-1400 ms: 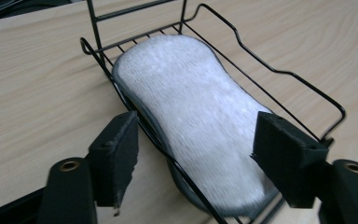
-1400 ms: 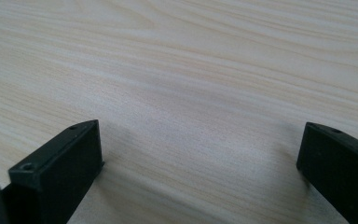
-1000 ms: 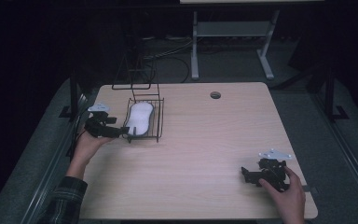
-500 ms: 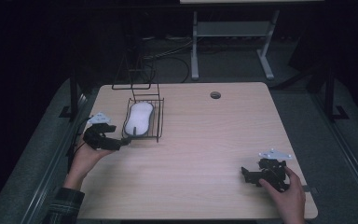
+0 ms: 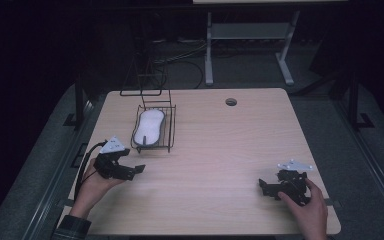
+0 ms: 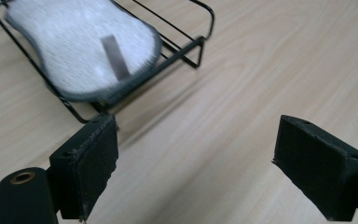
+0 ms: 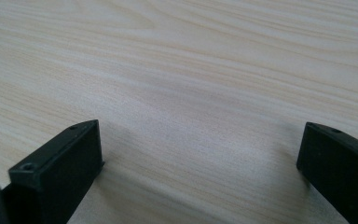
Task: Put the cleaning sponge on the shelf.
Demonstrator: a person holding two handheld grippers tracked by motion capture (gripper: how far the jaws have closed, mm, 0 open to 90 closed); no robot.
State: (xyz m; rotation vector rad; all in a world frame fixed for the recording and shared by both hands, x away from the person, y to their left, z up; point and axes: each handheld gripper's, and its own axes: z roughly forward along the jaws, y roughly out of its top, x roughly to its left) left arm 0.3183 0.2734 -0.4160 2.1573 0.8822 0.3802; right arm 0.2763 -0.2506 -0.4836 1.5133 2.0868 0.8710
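The left tongs [image 5: 130, 171] sit low over the near-left part of the worktop [image 5: 220, 150], held in the person's left hand [image 5: 92, 182]. Their jaws stand wide apart with nothing between them; in the left gripper view [image 6: 193, 172] only bare wood grain shows in the gap. A grey three-cornered plate tops them and a dark cable loops off toward the worktop's left edge.

Just ahead of the left tongs stands a black wire basket [image 5: 170, 131], its near corner close to the left jaw in the left gripper view [image 6: 186, 46] but not touching it. Inside the basket lies a white, pale oblong pad with a dark rim [image 5: 149, 126]; the left gripper view shows it [image 6: 74, 42] bearing a small grey strip on its top face, somewhat blurred. A thin wire frame rises behind the basket at the worktop's far-left edge.

The right tongs [image 5: 267, 186] rest at the near-right of the worktop in the person's right hand [image 5: 307, 207], well apart from the basket. Their jaws are also spread wide, empty, over plain wood in the right gripper view [image 7: 198, 158].

A small round hole [image 5: 231, 102] sits near the far edge of the worktop. Beyond it, in the dark, stands a pale metal stand [image 5: 247, 35].
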